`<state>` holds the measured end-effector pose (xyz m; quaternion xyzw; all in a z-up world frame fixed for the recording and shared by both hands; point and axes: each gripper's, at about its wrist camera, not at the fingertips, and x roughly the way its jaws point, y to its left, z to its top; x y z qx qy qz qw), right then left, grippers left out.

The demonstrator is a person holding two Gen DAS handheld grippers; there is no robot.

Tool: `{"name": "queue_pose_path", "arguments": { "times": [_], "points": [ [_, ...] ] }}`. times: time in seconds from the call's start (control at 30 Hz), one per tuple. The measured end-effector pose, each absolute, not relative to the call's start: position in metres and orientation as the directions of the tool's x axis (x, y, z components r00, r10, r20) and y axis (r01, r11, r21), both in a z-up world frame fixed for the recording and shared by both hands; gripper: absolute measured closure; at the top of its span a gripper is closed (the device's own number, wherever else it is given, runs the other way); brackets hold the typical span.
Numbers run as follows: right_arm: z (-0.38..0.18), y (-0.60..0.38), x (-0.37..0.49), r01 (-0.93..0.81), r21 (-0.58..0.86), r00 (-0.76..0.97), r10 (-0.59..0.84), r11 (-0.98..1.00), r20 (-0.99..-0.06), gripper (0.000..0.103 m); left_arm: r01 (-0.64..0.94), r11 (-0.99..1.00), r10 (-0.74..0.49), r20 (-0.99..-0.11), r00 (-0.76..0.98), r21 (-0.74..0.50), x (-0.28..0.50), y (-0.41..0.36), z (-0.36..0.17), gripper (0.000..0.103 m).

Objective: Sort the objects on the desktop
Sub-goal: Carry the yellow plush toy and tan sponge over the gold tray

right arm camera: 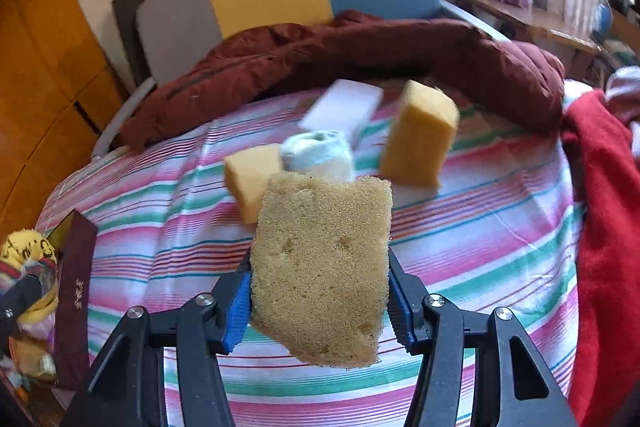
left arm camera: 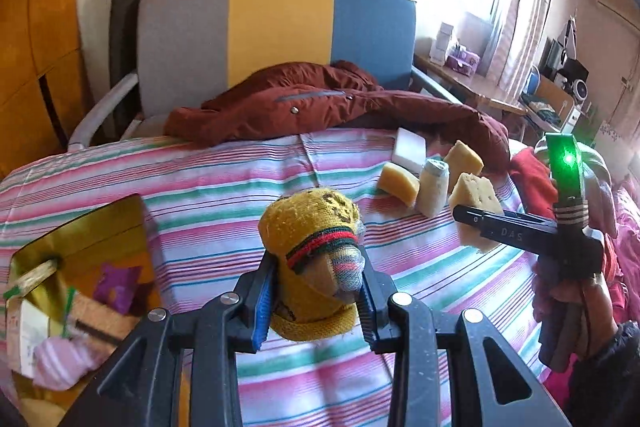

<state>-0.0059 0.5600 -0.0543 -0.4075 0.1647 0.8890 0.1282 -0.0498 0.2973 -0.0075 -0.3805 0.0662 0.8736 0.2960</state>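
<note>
My left gripper (left arm camera: pixel 316 291) is shut on a rolled yellow sock (left arm camera: pixel 308 223) with a red, green and black band, held above the striped bedsheet (left arm camera: pixel 240 179). To its left is an open gold-lined box (left arm camera: pixel 80 227) with a purple item and a pink sock inside. My right gripper (right arm camera: pixel 320 291) is shut on a coarse tan sponge (right arm camera: pixel 324 259), lifted off the sheet; the left wrist view shows that sponge (left arm camera: pixel 478 191) too. Behind it lie two yellow sponges (right arm camera: pixel 252 179) (right arm camera: pixel 420 135), a pale rolled sock (right arm camera: pixel 320 153) and a white block (right arm camera: pixel 340 107).
A maroon jacket (left arm camera: pixel 320 99) lies across the far edge of the bed, before a grey, yellow and blue chair (left arm camera: pixel 280 23). Red cloth (right arm camera: pixel 600 187) is heaped at the right. The box's maroon wall (right arm camera: pixel 76 287) stands at the left. A cluttered desk (left arm camera: pixel 480 87) is far right.
</note>
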Motion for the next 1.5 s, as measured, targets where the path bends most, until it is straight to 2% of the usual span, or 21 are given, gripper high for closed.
{"name": "queue_pose_path", "arguments": {
  "times": [0.33,0.77,1.3,1.5],
  "points": [
    [-0.045,0.537,0.003,-0.287,0.206,-0.689,0.052,-0.936,-0.723,0.045,-0.492,-0.864,0.416,-0.699,-0.581,-0.106,-0.036,0.228,-0.010,0.068],
    [-0.038,0.485,0.007,-0.248,0.162,-0.651,0.040,-0.955,-0.758,0.045,-0.402,-0.907,0.361,-0.717,-0.596,-0.123,-0.039,0.169,-0.029,0.068],
    [-0.036,0.333,0.005,0.021,0.297,-0.635,-0.242,-0.955,-0.734,0.044,-0.348,-0.924,0.353,-0.714,-0.604,-0.162,-0.034,0.126,-0.036,0.068],
    [-0.034,0.298,-0.002,0.067,0.349,-0.623,-0.312,-0.935,-0.717,0.044,-0.317,-0.925,0.368,-0.694,-0.619,-0.208,-0.033,0.099,-0.032,0.068]
  ]
}}
